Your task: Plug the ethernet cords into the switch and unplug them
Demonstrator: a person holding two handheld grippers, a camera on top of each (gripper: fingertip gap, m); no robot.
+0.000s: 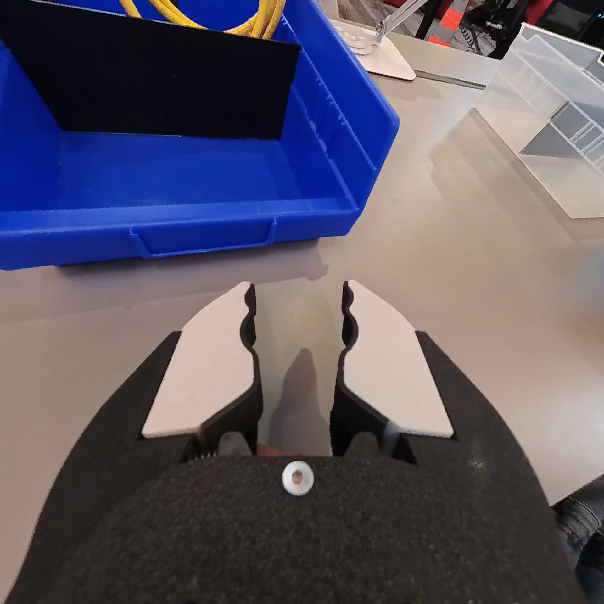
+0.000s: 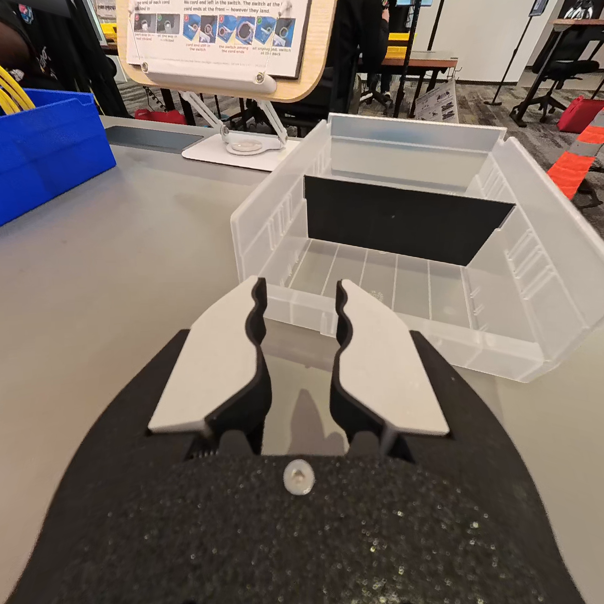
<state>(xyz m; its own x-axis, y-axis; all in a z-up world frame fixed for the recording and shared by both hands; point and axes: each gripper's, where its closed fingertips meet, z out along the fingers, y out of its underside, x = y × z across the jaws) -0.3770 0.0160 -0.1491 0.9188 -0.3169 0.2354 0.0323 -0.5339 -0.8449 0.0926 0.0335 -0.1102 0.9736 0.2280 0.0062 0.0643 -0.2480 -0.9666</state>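
My left gripper [image 1: 298,291] is open and empty above the grey table [image 1: 425,310], just in front of a blue bin [image 1: 183,215]. A black divider [image 1: 163,85] splits the bin; its front compartment holds nothing, and yellow ethernet cords [image 1: 261,19] coil behind the divider. My right gripper [image 2: 300,287] is open and empty, in front of the near left corner of a clear plastic bin [image 2: 457,346] that has a black divider [image 2: 402,222]; its front compartment holds nothing. The blue bin [image 2: 49,153] and yellow cords [image 2: 13,94] show at the left of the right wrist view. No switch is in view.
A white stand [image 2: 238,147] holds an instruction board [image 2: 222,42] at the table's far edge. The clear bin also shows at the right of the left wrist view [image 1: 539,130]. People, chairs and desks are beyond the table. The near table edge [image 1: 572,493] is at the lower right. About 50 cm separates my left fingertips from my right.
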